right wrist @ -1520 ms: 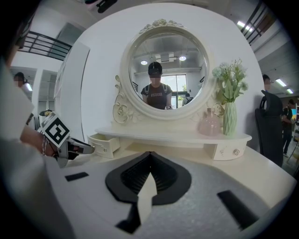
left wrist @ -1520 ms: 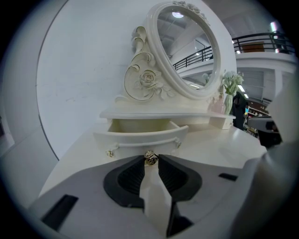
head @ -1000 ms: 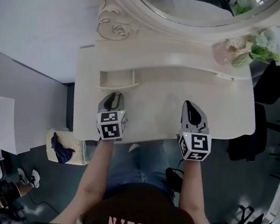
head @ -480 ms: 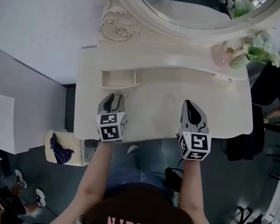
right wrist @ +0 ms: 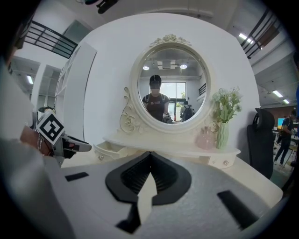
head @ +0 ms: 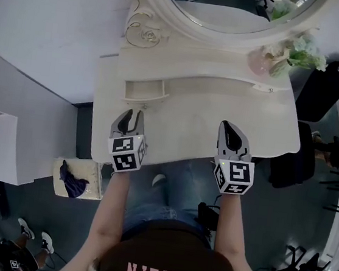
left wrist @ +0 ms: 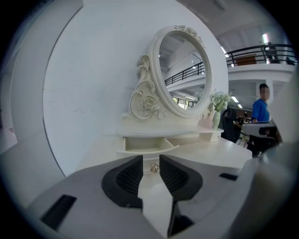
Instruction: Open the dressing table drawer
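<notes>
Where the raised shelf below the oval mirror (head: pixel 234 11) meets the rear left part of the tabletop (head: pixel 189 128), the drawer (head: pixel 144 91) stands pulled out.

- Drawer: cream-white, shallow, with a curved front. Its pale interior is in view, and a small glinting metal knob (left wrist: pixel 153 167) sits mid-front.
- Left gripper (head: pixel 130 116): near the tabletop's front left edge, pointing at the drawer front. Its jaws are spread and have just been opening. The knob shows in the gap just ahead of the tips, and neither pad presses on it.
- Right gripper (head: pixel 230 128): over the front middle of the tabletop. Its jaws are pressed together on nothing.
- Second drawer (right wrist: pixel 224 161): at the shelf's right end, pushed in.
- Pink vase (head: pixel 259 62) with flowers: rear right corner.
</notes>
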`<state>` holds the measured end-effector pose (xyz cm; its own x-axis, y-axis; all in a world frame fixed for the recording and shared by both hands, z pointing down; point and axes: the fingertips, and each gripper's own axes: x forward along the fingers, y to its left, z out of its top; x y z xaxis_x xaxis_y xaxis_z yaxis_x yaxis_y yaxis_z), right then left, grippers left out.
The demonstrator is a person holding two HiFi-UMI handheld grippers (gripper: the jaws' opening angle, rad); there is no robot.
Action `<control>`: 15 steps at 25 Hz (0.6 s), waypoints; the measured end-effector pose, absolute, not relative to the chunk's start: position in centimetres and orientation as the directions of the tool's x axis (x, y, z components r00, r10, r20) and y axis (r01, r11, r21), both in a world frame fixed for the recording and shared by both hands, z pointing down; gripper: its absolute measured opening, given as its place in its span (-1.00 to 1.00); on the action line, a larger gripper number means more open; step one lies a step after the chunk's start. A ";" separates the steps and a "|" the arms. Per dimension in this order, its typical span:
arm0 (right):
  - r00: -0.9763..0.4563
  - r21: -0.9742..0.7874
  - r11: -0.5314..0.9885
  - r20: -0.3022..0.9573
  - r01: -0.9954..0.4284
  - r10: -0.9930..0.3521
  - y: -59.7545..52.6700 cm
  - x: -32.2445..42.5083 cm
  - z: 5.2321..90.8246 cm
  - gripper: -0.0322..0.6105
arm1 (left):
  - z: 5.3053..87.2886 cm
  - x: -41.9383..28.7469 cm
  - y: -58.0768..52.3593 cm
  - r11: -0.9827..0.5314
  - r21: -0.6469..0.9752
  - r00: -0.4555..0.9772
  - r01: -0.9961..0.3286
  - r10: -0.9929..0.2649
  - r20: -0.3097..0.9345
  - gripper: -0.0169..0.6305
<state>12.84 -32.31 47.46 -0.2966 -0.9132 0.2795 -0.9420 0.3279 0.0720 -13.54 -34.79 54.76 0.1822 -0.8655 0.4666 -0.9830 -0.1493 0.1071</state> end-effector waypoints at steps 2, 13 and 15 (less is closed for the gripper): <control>-0.297 0.081 0.329 0.270 -0.941 -0.916 -32.1 12.9 46.6 -0.90 | 53.5 -14.0 -34.5 -0.152 0.104 0.183 -0.983 -0.879 0.440 -0.64; -0.370 0.114 0.394 0.187 -0.912 -0.910 -32.7 11.4 41.8 -0.90 | 46.8 -16.2 -32.8 -0.133 0.065 0.147 -0.989 -0.938 0.313 -0.84; -0.386 0.123 0.409 0.175 -0.904 -0.906 -32.4 11.4 41.1 -0.90 | 45.8 -16.2 -32.3 -0.124 0.056 0.135 -0.991 -0.947 0.292 -0.88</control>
<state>11.38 -32.44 41.11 -0.3862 -0.9056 0.1751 -0.9040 0.4093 0.1232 -16.22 -32.33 45.75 0.1354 -0.9468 0.2918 -0.9907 -0.1244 0.0560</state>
